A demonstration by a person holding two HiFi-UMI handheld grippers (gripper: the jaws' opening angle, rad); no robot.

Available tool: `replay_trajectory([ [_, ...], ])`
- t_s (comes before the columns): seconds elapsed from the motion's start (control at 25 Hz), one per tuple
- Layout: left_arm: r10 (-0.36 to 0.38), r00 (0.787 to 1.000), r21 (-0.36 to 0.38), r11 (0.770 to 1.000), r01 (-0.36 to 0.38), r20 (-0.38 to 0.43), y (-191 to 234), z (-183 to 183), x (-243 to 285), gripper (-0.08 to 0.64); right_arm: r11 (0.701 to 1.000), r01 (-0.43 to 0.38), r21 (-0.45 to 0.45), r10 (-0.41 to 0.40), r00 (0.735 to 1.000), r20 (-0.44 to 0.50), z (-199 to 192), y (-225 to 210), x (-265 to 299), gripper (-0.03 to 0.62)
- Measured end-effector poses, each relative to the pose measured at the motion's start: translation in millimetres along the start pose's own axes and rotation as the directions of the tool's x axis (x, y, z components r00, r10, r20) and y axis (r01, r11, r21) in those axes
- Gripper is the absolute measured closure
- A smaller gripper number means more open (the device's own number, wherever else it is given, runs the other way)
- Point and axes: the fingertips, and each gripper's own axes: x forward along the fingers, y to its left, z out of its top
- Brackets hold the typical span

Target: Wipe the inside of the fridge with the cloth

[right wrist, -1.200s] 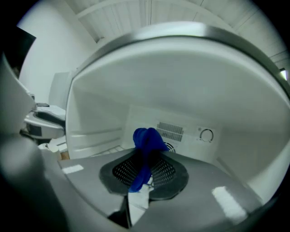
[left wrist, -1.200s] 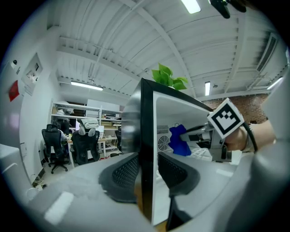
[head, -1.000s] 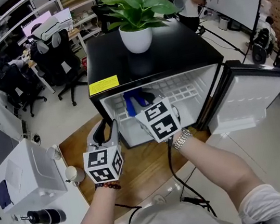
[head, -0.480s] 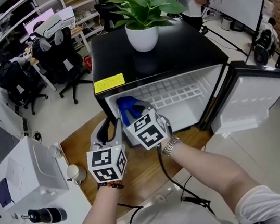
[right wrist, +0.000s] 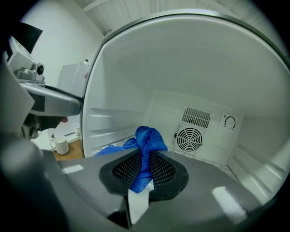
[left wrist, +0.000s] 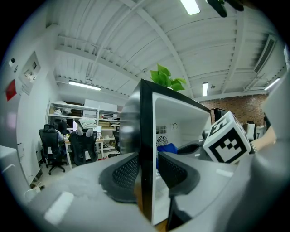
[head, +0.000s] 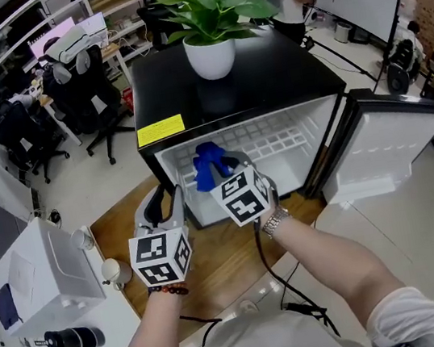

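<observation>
the right gripper [right wrist: 144, 171] was pinched narrow on the blue cloth [right wrist: 146, 140], which bunched up out of its jaws inside the open fridge [head: 235, 84], facing the white back wall and its round fan vent [right wrist: 189, 139]. against a second before, this gripper sat slightly lower in the opening. half a second before it had been further left, closer to the left gripper [left wrist: 147, 170]. the cloth had gone with it and lay at the left end of the wire shelf [head: 277, 141]. the left gripper had not shifted: its jaws, moderately apart, gripped the front edge of the fridge's left wall [left wrist: 146, 136]. the door [head: 385, 150] hung open at the right and the plant [head: 208, 15] stood on top, both as before.
</observation>
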Motion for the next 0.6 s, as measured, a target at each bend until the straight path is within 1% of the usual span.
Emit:
replay_trajectory([
  [0.28, -0.007, 1.0, -0.005, 1.0, 0.007, -0.002, 0, 0, -1, 0.431, 0.995, 0.096, 0.007, -0.096, 0.995, -0.023, -15, -40, -15, 0.541],
  [0.6, -0.015, 1.0, -0.025, 1.0, 0.015, 0.002, 2, 0, -2, 0.431, 0.982, 0.19, -0.005, -0.19, 0.98, -0.058, -30, -79, -32, 0.541],
])
